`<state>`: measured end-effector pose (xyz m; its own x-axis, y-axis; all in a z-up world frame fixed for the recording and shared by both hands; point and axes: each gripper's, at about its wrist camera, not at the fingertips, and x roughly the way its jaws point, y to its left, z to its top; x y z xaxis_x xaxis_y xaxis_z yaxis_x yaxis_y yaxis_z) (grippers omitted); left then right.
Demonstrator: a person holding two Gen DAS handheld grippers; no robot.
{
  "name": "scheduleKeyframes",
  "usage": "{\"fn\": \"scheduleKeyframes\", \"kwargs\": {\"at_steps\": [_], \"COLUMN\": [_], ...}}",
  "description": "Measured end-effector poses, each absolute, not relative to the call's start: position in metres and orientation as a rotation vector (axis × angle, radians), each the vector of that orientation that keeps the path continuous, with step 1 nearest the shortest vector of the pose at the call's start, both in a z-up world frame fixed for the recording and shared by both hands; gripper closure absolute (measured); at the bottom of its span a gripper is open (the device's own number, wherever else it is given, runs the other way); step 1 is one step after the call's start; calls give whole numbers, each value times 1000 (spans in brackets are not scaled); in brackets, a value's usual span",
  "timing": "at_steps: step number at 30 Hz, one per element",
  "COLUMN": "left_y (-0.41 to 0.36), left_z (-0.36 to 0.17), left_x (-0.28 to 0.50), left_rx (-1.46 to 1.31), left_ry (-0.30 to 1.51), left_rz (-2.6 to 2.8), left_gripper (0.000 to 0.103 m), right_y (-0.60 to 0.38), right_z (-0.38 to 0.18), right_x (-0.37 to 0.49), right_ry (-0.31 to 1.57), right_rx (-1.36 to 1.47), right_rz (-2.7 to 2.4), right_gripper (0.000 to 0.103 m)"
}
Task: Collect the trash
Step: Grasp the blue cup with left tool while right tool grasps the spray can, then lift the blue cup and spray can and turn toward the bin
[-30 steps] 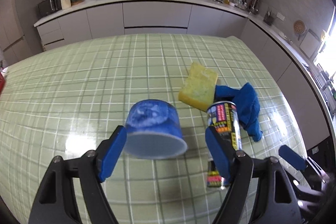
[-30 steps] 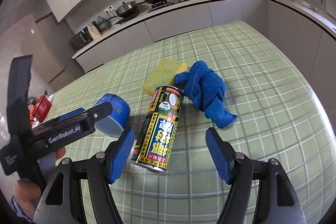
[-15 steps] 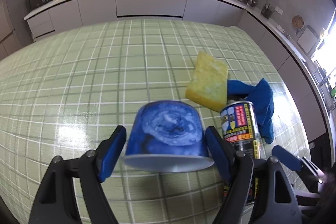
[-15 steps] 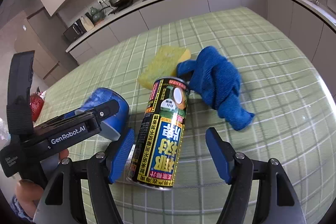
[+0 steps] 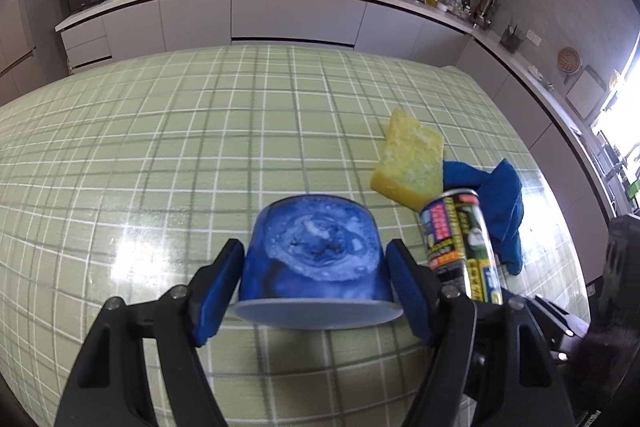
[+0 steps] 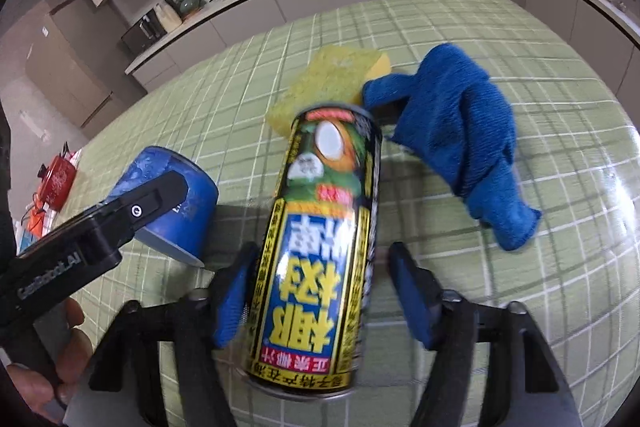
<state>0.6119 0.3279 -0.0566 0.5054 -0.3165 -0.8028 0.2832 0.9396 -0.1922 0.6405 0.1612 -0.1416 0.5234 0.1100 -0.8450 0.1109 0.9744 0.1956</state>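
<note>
In the left wrist view I have my left hand-held gripper [image 5: 316, 283] low in the frame, its blue pads on either side of the blue cup [image 5: 318, 267], which lies on its side on the green checked table [image 5: 160, 155] at lower centre. The jaws are closing; the pads look to be just meeting the cup's walls, though I cannot tell how firmly they press. To the right of the cup lies the can [image 5: 460, 247], and above it the yellow sponge [image 5: 412, 163] and the blue cloth [image 5: 496, 199], bunched at the right of the frame.

In the right wrist view my right hand-held gripper [image 6: 320, 295] straddles the can [image 6: 320, 247], which fills the centre of the frame, lying lengthwise between the fingers. Those jaws are closing too: the left pad is at the can's side, while a clear gap shows between the right pad and the can. The left gripper's black body and the cup [image 6: 176, 199] sit at the left, with my hand [image 6: 60, 359] at lower left. The sponge [image 6: 340, 75] and cloth [image 6: 460, 139] lie beyond the can, toward upper right
</note>
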Motion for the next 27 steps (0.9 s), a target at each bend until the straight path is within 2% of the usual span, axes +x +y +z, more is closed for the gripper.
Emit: {"fn": "scheduleKeyframes", "kwargs": {"at_steps": [5,17,27], "left_y": [329,322,302], "left_z": [-55,-44,-57], "left_x": [603,564,527], "left_rx": [-30,5,17], "left_ry": [969,922,967], "left_rz": [-357,-344,-325], "left_gripper": [30,30,29], "right_y": [159,134,108], "right_z": [-142,-126,-127], "right_x": [637,597,567], "right_ry": [1015,970,1001], "right_rx": [232,208,188], "right_rz": [13,21,56], "right_gripper": [47,48,48]}}
